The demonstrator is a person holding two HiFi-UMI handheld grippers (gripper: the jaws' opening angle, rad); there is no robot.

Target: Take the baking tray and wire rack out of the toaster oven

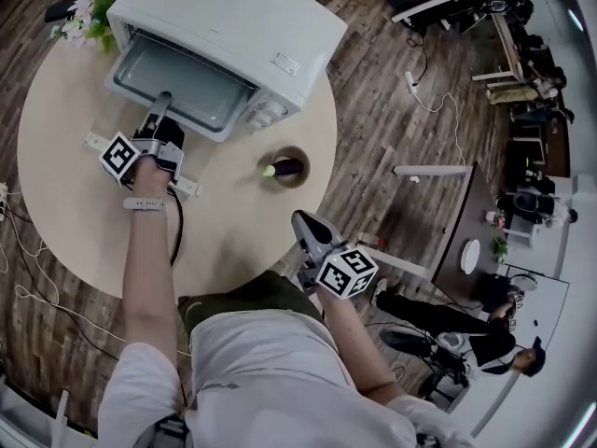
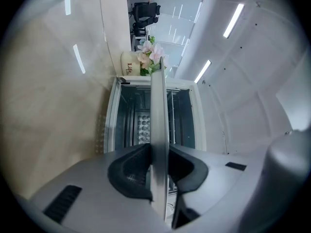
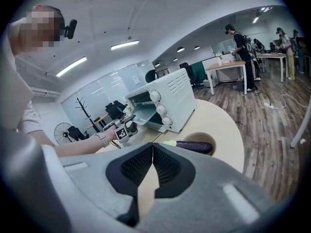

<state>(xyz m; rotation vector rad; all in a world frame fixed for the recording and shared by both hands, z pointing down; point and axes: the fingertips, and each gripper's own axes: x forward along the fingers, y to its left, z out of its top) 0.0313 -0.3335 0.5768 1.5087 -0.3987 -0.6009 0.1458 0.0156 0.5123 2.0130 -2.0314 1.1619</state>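
A shallow grey baking tray (image 1: 191, 87) juts from the white toaster oven (image 1: 233, 17), its front rim pinched by the left gripper (image 1: 160, 108). The right gripper (image 1: 303, 227) is closed and empty. An eggplant (image 1: 284, 168) lies nearby.

The toaster oven (image 1: 233, 26) has a white, smooth, slightly glossy shell. The baking tray (image 1: 182, 82) looks like grey metal with a dull finish. The table (image 1: 75, 185) top is pale, smooth and matt, and the floor (image 1: 392, 129) is of dark wood planks. The left gripper (image 2: 159, 149) has a grey matt plastic body, with black ribbed pads (image 2: 131, 171).
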